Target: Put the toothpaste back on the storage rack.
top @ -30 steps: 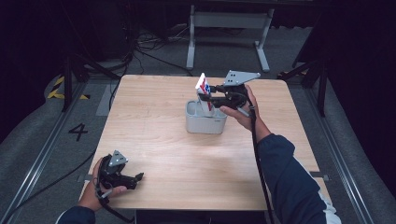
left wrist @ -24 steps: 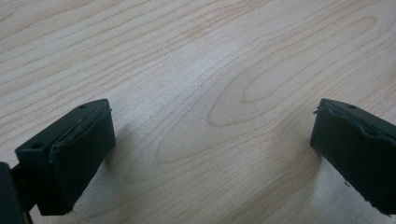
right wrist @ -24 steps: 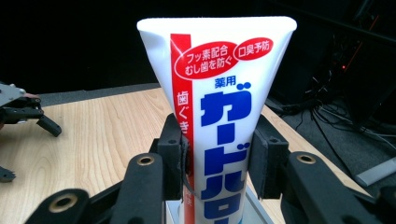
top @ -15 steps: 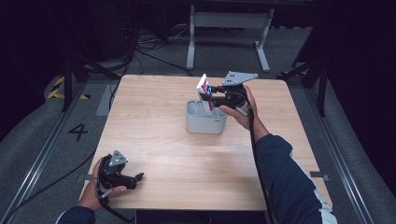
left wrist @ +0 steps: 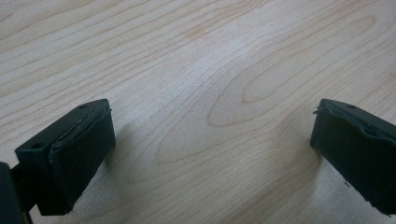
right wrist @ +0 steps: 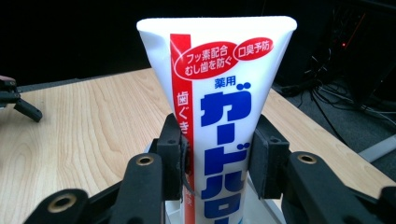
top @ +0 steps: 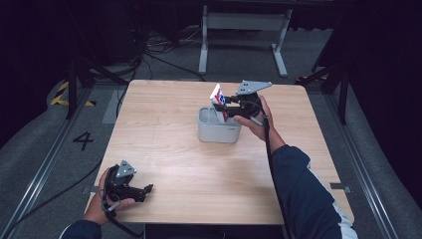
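The right tongs [right wrist: 217, 154] grasp a tube [right wrist: 224, 98] of toothpaste, pads pressed on its two edges at mid-height; its flat crimped end rises above them. Below the tongs, the tube's lower end dips into a grey bin [top: 218, 130] on the desk [top: 169, 124]. The left tongs [left wrist: 210, 140] are released, holding nothing, low over bare desk, well apart from the tube.

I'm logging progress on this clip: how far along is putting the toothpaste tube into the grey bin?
Done: the right gripper is shut on the toothpaste tube and holds it upright over the grey bin. In hand: lowering it in, crimped end up. Left: release it. The left gripper rests open on the table.
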